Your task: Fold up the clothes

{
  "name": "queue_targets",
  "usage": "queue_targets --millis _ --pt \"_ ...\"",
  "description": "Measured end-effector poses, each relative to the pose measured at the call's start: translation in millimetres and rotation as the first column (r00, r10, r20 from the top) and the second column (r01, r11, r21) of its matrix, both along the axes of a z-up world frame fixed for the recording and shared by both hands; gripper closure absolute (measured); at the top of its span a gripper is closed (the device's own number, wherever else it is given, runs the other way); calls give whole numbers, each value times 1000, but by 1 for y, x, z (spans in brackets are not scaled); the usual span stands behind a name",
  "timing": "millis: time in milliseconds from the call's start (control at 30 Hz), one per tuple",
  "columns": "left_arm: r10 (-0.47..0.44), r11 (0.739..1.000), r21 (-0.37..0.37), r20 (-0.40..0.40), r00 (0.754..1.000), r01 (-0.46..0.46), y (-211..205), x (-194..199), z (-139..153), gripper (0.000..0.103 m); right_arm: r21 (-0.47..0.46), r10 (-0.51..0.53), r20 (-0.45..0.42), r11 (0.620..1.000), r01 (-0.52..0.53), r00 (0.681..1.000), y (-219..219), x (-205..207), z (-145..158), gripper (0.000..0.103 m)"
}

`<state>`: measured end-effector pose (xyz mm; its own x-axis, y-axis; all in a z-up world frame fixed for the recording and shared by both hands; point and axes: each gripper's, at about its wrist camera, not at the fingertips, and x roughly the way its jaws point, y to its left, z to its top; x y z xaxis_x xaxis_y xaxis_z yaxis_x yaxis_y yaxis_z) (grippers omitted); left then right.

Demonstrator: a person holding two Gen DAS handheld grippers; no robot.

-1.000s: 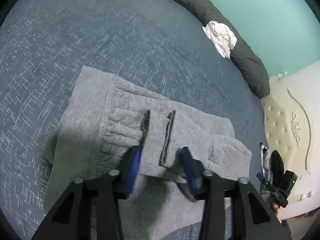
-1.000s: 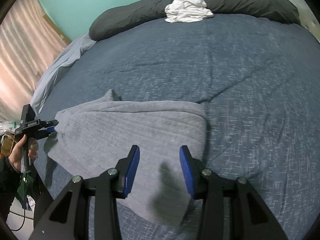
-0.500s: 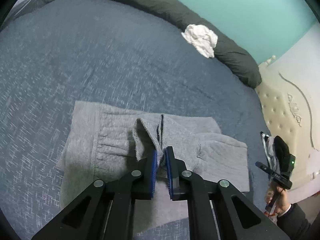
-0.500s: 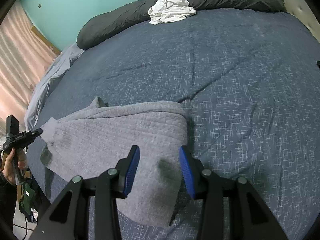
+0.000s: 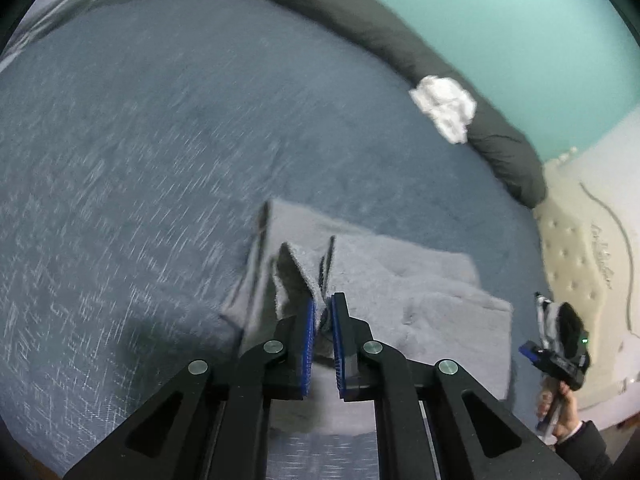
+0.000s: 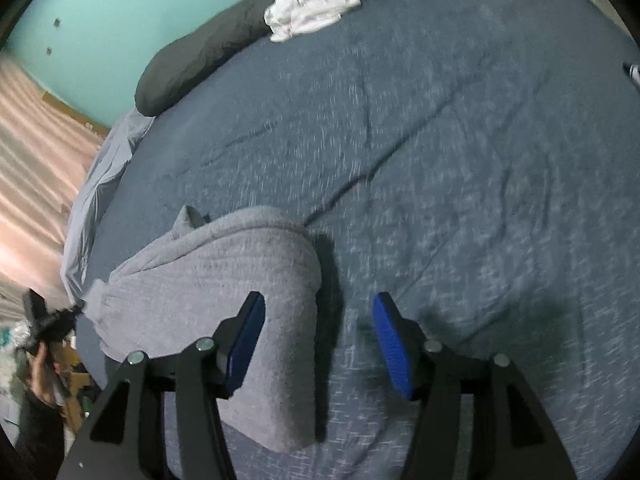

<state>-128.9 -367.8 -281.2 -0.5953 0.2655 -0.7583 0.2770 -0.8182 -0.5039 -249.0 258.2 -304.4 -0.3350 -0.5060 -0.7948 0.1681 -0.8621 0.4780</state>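
Note:
A grey knit garment [image 5: 404, 292] lies on the blue bedspread [image 5: 140, 160]. My left gripper [image 5: 322, 304] is shut on a pinched fold of the garment's near edge and lifts it, so the cloth rises in a peak. In the right wrist view the same grey garment [image 6: 208, 276] bulges up at lower left, its left corner pulled toward the other gripper [image 6: 52, 320]. My right gripper [image 6: 318, 312] hangs over the garment's right edge with its jaws opening; the cloth lies under them, and the pads do not press on it.
A crumpled white cloth [image 5: 444, 108] rests on the long dark bolster [image 5: 400, 52] at the far side of the bed. A cream tufted headboard [image 5: 576, 240] stands at right. Pink curtains [image 6: 36, 168] hang at left. The bedspread [image 6: 440, 160] stretches wide beyond the garment.
My left gripper closed on the garment's fold and has lifted and carried it across the bed. My right gripper's jaws have spread wider and it has rolled a little.

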Motion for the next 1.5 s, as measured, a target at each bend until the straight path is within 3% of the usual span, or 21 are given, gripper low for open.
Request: queue_targets --millis 233,300,367,433,633,700,767,867,933,1133,1233,1367,1500 --pt "6 999 31 28 1000 -7 -8 7 -12 86 -29 58 55 998 -56 997 -26 -5 -19 41" --pt "10 1000 26 26 1000 -11 -11 8 -9 78 -35 75 68 997 -73 995 -33 -7 -24 40" --pt "19 999 25 24 1000 -20 -15 10 -9 62 -38 81 81 996 -79 993 -40 -9 -28 39" --pt "40 999 24 25 999 -40 -21 11 -12 52 -44 85 102 996 -81 991 -46 -12 -35 39" --pt "23 996 80 94 995 -31 -26 -3 -47 49 -33 103 126 994 -100 987 -62 -12 -50 40" --pt "23 994 105 92 995 -33 -26 -5 -55 49 -27 113 120 994 -110 986 -67 -11 -50 49" --pt "27 991 130 85 996 -38 -26 -5 -61 49 -15 124 111 992 -123 986 -71 -11 -48 67" --pt "29 993 113 75 997 -37 -22 -6 -60 50 -1 143 84 990 -144 986 -75 -11 -43 84" --pt "16 995 93 69 997 -23 -18 -9 -54 55 -9 145 58 989 -145 988 -75 -12 -34 87" --pt "-25 999 41 56 998 23 1 -20 -37 71 -57 149 -73 987 -153 986 -63 -14 20 90" --pt "-45 998 48 50 998 42 14 -26 -32 87 -58 141 -122 987 -149 982 -50 -18 48 90" --pt "-113 993 33 53 992 111 42 -27 -25 96 -39 113 -164 992 -121 980 -17 -12 74 91" --pt "-174 984 41 39 984 173 80 -39 -19 96 9 75 -180 997 -75 981 29 -13 90 91"
